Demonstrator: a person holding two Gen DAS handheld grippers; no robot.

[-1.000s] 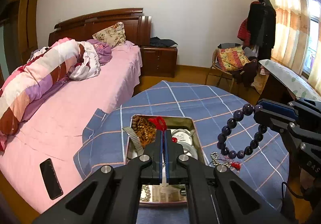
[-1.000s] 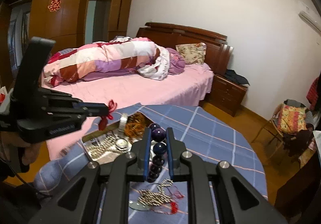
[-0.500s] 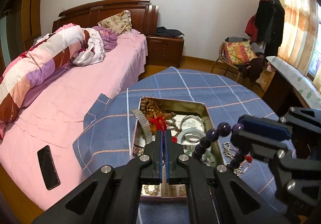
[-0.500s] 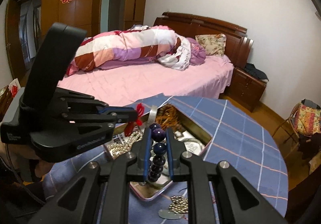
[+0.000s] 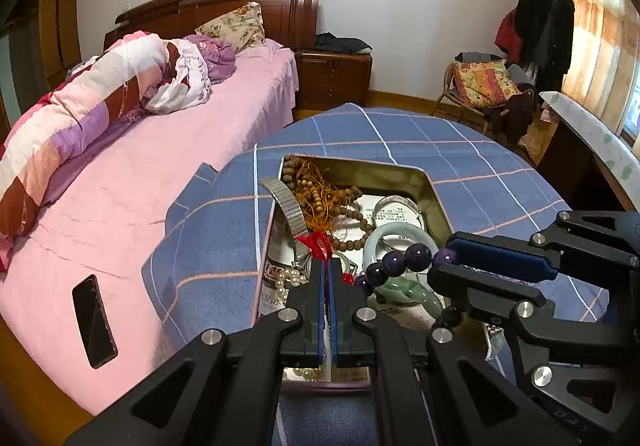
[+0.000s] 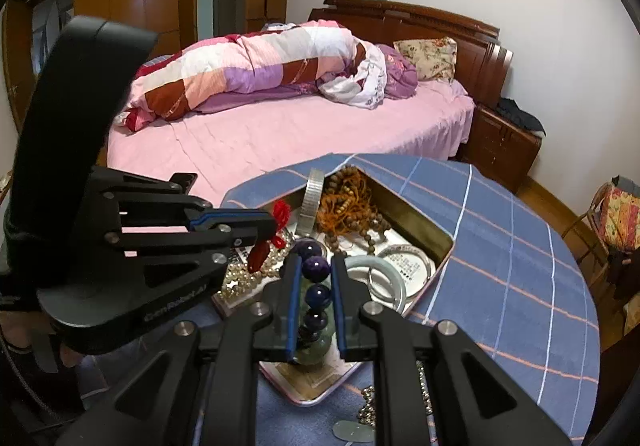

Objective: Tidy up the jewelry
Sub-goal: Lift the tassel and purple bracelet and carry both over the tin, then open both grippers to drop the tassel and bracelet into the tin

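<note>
A metal tin [image 5: 434,188] [image 6: 436,236] sits on the blue checked table and holds wooden beads [image 5: 320,186], a metal watch band [image 5: 286,206], pale bangles [image 5: 394,236] and pearls [image 6: 240,280]. My right gripper [image 6: 316,266] is shut on a dark purple bead bracelet [image 6: 316,268] [image 5: 404,258] and holds it over the tin. My left gripper [image 5: 327,266] is shut on a red knotted cord [image 5: 318,244] [image 6: 280,212], also over the tin. A green jade piece [image 5: 408,292] lies under the bracelet.
A silver bead chain with a metal tag [image 6: 366,412] lies on the cloth beside the tin. A pink bed [image 5: 132,182] with a phone [image 5: 94,320] on it borders the table on the left. A chair with clothes [image 5: 486,86] stands at the back right.
My right gripper has carried the purple bracelet left from the table side to above the tin. My left gripper, still holding the red cord, has come closer over the tin.
</note>
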